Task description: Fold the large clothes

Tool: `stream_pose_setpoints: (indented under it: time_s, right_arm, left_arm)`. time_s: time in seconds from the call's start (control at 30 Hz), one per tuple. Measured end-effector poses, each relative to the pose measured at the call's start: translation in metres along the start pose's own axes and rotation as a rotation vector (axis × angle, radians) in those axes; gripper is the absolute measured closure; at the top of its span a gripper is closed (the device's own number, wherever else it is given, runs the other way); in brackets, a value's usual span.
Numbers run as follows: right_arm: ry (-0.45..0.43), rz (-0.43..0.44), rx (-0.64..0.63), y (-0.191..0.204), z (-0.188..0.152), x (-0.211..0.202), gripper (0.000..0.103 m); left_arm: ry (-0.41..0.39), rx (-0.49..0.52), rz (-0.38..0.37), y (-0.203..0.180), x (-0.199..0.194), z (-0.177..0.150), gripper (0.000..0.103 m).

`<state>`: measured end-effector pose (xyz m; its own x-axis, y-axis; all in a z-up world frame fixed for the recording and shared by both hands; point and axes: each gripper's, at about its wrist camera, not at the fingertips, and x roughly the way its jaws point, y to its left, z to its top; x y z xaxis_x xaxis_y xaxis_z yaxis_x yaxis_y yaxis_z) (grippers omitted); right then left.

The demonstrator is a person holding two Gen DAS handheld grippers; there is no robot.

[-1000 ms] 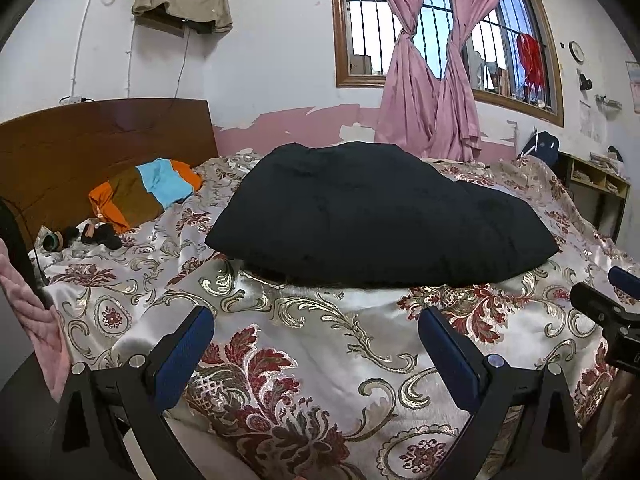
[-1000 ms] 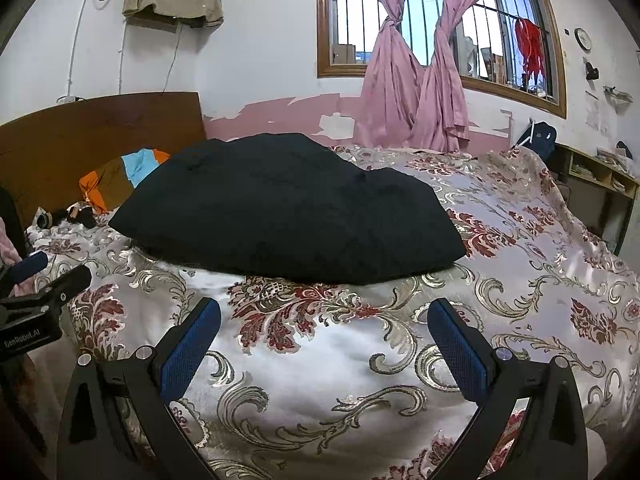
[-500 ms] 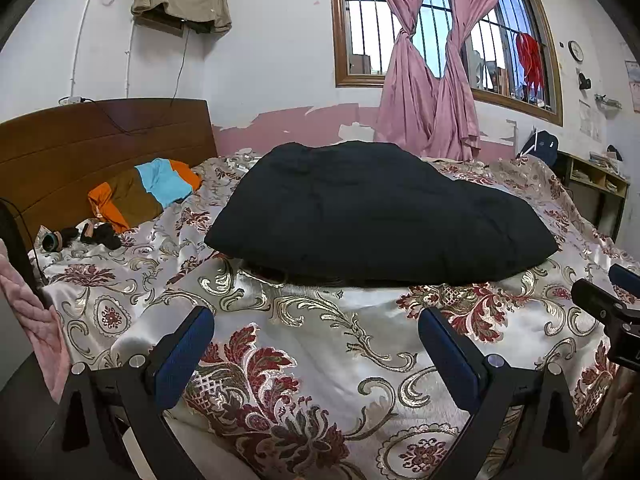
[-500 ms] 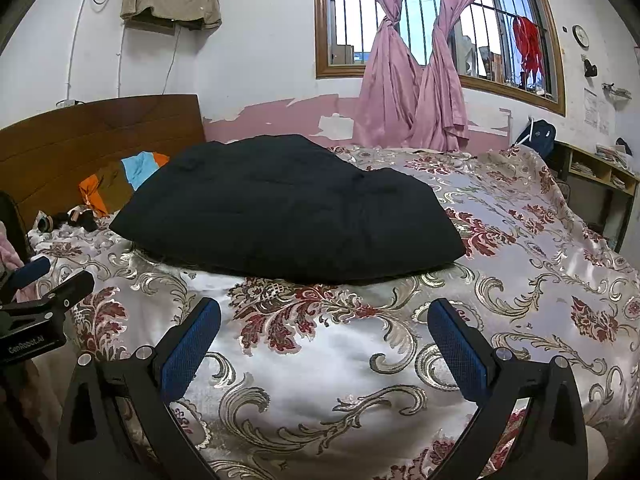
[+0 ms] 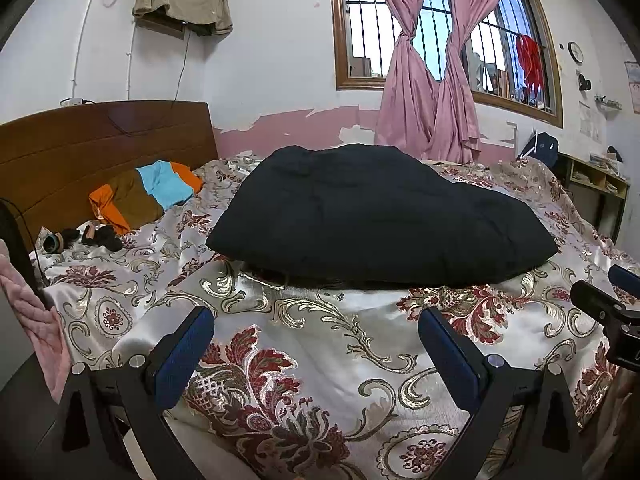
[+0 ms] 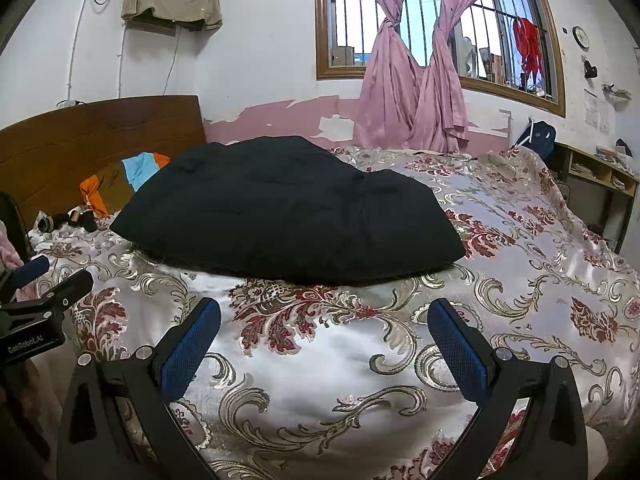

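A large black padded garment [image 5: 376, 216] [image 6: 288, 208] lies in a flat, folded heap in the middle of the bed. My left gripper [image 5: 316, 316] hovers open over the floral bedspread, short of the garment's near edge, with nothing between its blue pads. My right gripper [image 6: 324, 308] is likewise open and holds nothing, just in front of the garment's near right corner. Each gripper shows at the edge of the other's view: the right one [image 5: 612, 300] and the left one [image 6: 44, 280].
The bed [image 5: 320, 360] has a silver and red floral cover and a wooden headboard [image 5: 100, 144]. An orange, brown and blue cloth [image 5: 144, 192] and small dark items [image 5: 88, 236] lie near the headboard. Pink curtains [image 6: 412, 92] hang at the window; shelves [image 6: 600, 172] stand at right.
Both grippers have drifted very slightly; the garment sits a touch higher in the views. Nothing was grasped or released.
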<state>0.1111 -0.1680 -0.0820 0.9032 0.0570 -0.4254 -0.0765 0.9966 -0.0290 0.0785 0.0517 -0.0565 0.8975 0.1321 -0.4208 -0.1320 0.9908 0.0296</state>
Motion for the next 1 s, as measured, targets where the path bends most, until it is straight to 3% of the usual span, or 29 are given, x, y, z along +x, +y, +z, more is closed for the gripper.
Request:
stream_pose_setpoints:
  time_s: [1.0]
  right_arm:
    - [0.001, 0.000, 0.001, 0.0024, -0.0001, 0.0002, 0.001]
  left_arm:
    - [-0.004, -0.001, 0.000, 0.0003, -0.0005, 0.0003, 0.000]
